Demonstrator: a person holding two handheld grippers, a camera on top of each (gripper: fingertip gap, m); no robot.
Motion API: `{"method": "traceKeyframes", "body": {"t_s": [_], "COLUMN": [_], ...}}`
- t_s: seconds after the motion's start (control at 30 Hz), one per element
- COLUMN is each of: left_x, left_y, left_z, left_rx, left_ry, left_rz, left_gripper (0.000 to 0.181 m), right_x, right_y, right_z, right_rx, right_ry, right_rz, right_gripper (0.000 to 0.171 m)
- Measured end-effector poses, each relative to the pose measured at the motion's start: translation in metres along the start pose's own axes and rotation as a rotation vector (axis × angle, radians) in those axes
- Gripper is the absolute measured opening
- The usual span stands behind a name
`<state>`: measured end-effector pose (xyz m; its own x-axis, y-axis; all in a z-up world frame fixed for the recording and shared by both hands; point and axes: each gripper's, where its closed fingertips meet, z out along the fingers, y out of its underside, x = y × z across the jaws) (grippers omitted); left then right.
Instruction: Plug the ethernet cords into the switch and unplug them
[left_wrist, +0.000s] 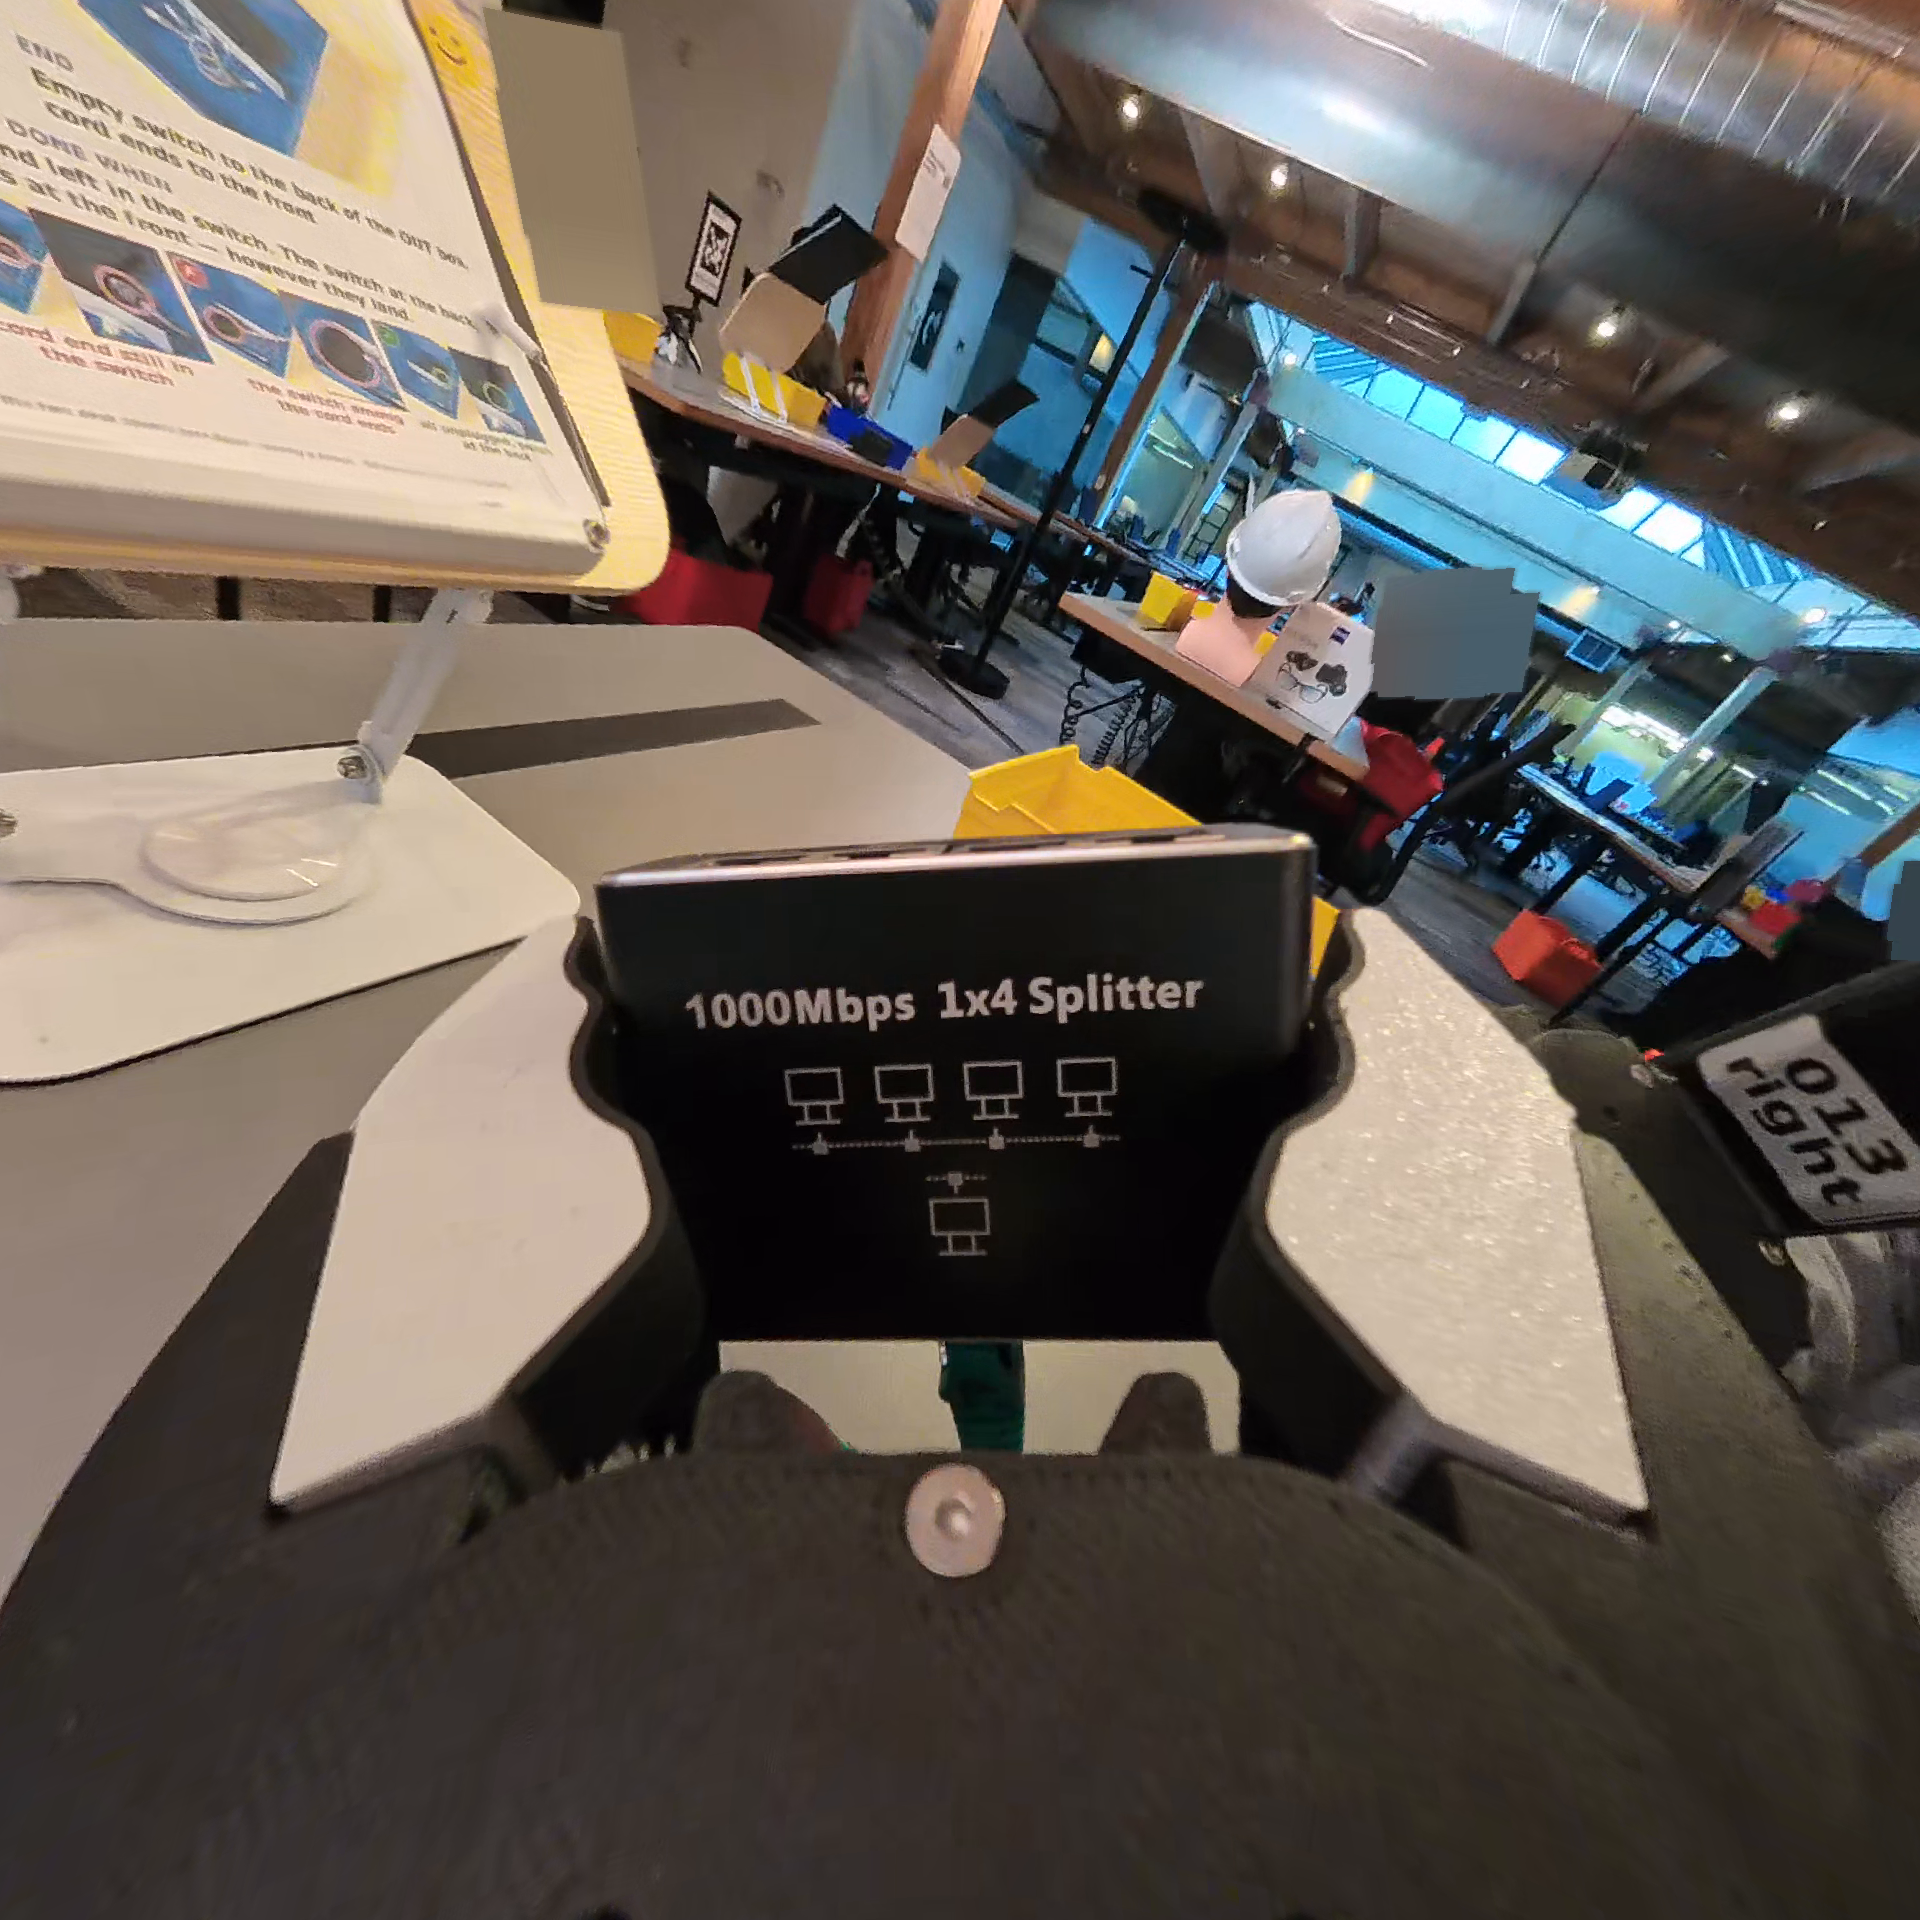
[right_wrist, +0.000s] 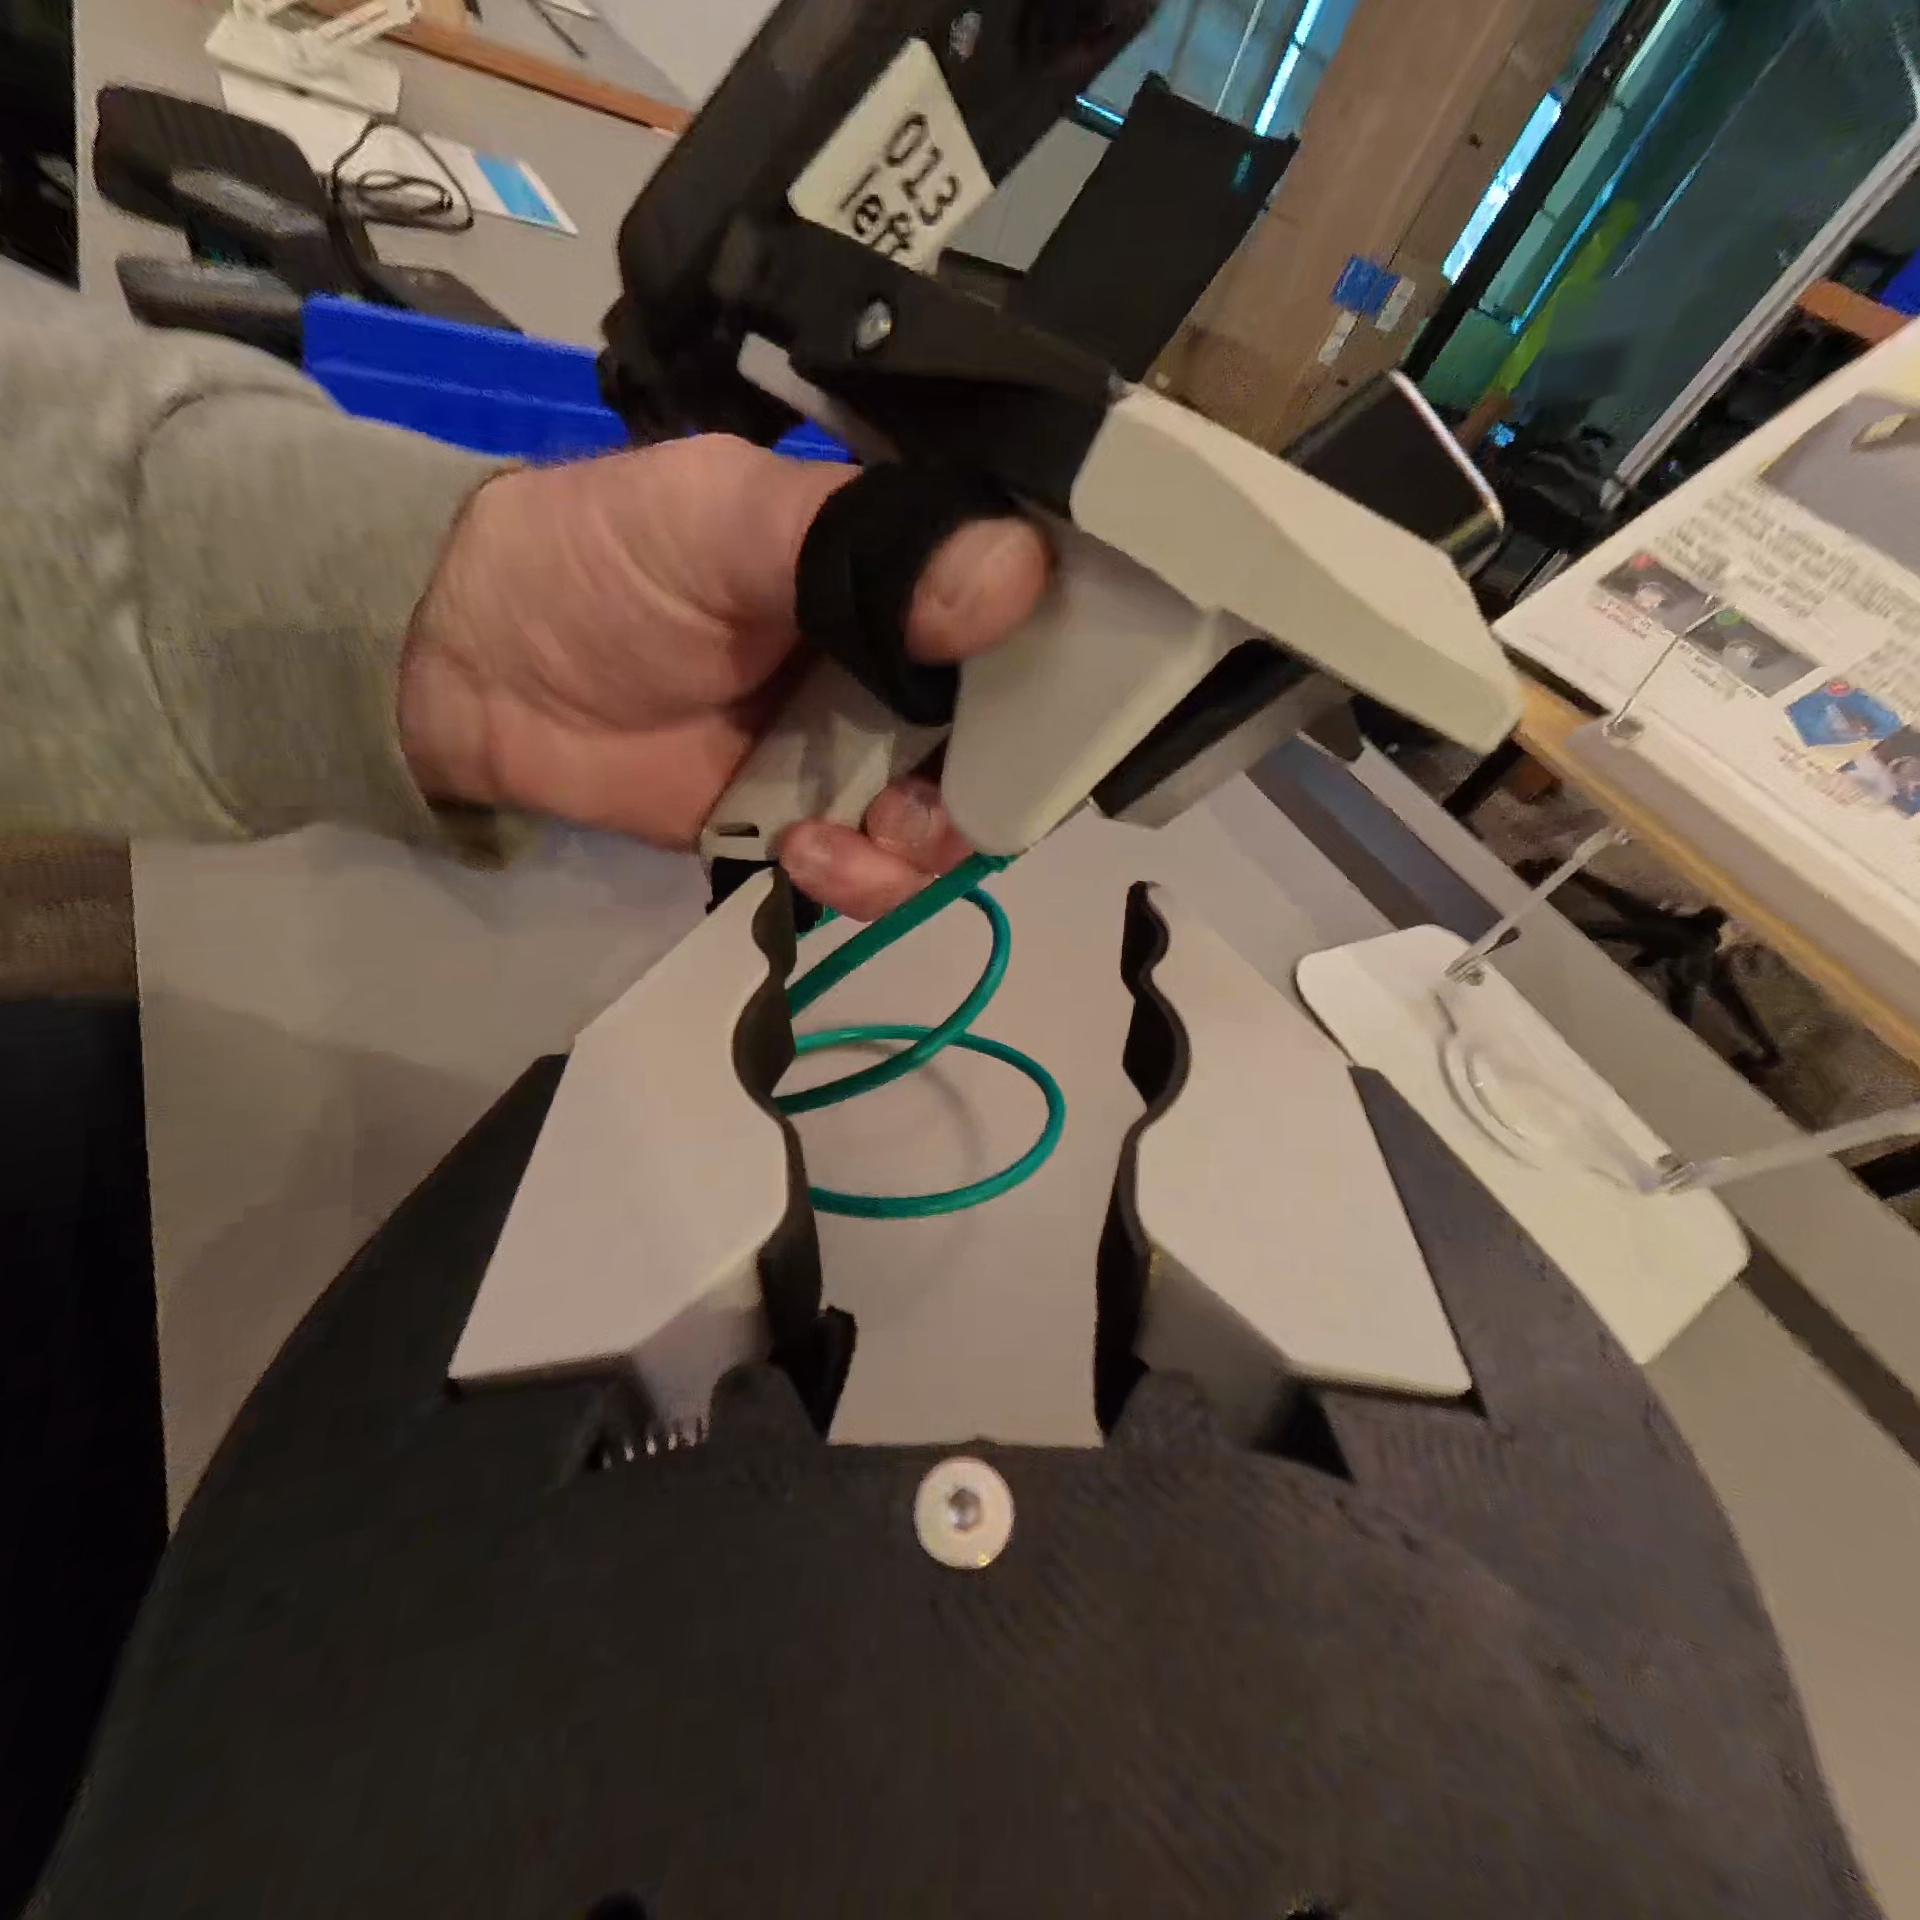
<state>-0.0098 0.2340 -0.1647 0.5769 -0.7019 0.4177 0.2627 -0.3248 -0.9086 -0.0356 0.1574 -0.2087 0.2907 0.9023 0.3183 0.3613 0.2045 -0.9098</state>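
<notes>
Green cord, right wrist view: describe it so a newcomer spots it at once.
Start at the grey table. Just past the open right gripper, under the hand holding the left gripper, lies the green cord. It is the only thin, bright green, coiled thing there.

Open-plan workshop/lab: exposed ducting, wood posts, long rows of surfaces with yellow bins, hard hat, instruction sheet on stand.

Grey table with a coiled green cord and a white stand base on it
</notes>
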Motion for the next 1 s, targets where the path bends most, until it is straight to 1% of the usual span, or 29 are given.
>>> {"method": "traceKeyframes", "body": {"t_s": [0.07, 0.13, 0.27, 0.33, 0.37, 0.4, 0.47, 0.6, 0.7, 0.8, 0.9, 1.0], "left_x": [-0.003, 0.0, 0.005, 0.006, 0.004, 0.005, 0.006, 0.008, 0.005, 0.001, -0.001, 0.004], "left_y": [-0.005, -0.01, -0.015, -0.016, -0.018, -0.021, -0.025, -0.033, -0.027, -0.018, -0.011, -0.01], "left_z": [-0.003, -0.004, -0.003, -0.003, -0.004, -0.006, -0.008, -0.013, -0.016, -0.02, -0.024, -0.029], "left_rx": [0.012, 0.012, 0.001, -0.015, -0.01, 0.003, 0.004, 0.027, -0.012, -0.055, -0.092, -0.117], "left_ry": [-0.006, 0.005, -0.012, -0.023, -0.036, -0.034, -0.033, -0.024, 0.001, 0.024, 0.006, -0.005], "left_rz": [0.008, 0.032, 0.087, 0.133, 0.141, 0.134, 0.145, 0.155, 0.166, 0.177, 0.272, 0.433], "left_gripper": [0.125, 0.126, 0.124, 0.125, 0.125, 0.125, 0.125, 0.125, 0.124, 0.125, 0.126, 0.124], "right_x": [0.003, 0.001, -0.002, -0.004, -0.004, -0.006, -0.002, 0.015, 0.032, 0.042, 0.041, 0.036], "right_y": [0.007, 0.015, 0.018, 0.016, 0.015, 0.013, 0.013, 0.013, 0.02, 0.025, 0.032, 0.042], "right_z": [0.012, 0.022, 0.035, 0.041, 0.043, 0.044, 0.044, 0.036, 0.025, 0.013, 0.001, -0.01], "right_rx": [-0.03, -0.056, -0.051, -0.041, -0.037, -0.025, -0.011, 0.0, -0.036, -0.083, -0.142, -0.193], "right_ry": [-0.011, -0.051, -0.074, -0.084, -0.085, -0.096, -0.081, -0.092, -0.119, -0.192, -0.296, -0.404], "right_rz": [0.079, 0.134, 0.148, 0.135, 0.129, 0.124, 0.135, 0.164, 0.146, 0.149, 0.155, 0.169], "right_gripper": [0.057, 0.057, 0.052, 0.044, 0.033, 0.014, 0.008, 0.001, 0.001, 0.001, 0.001, 0.001]}}
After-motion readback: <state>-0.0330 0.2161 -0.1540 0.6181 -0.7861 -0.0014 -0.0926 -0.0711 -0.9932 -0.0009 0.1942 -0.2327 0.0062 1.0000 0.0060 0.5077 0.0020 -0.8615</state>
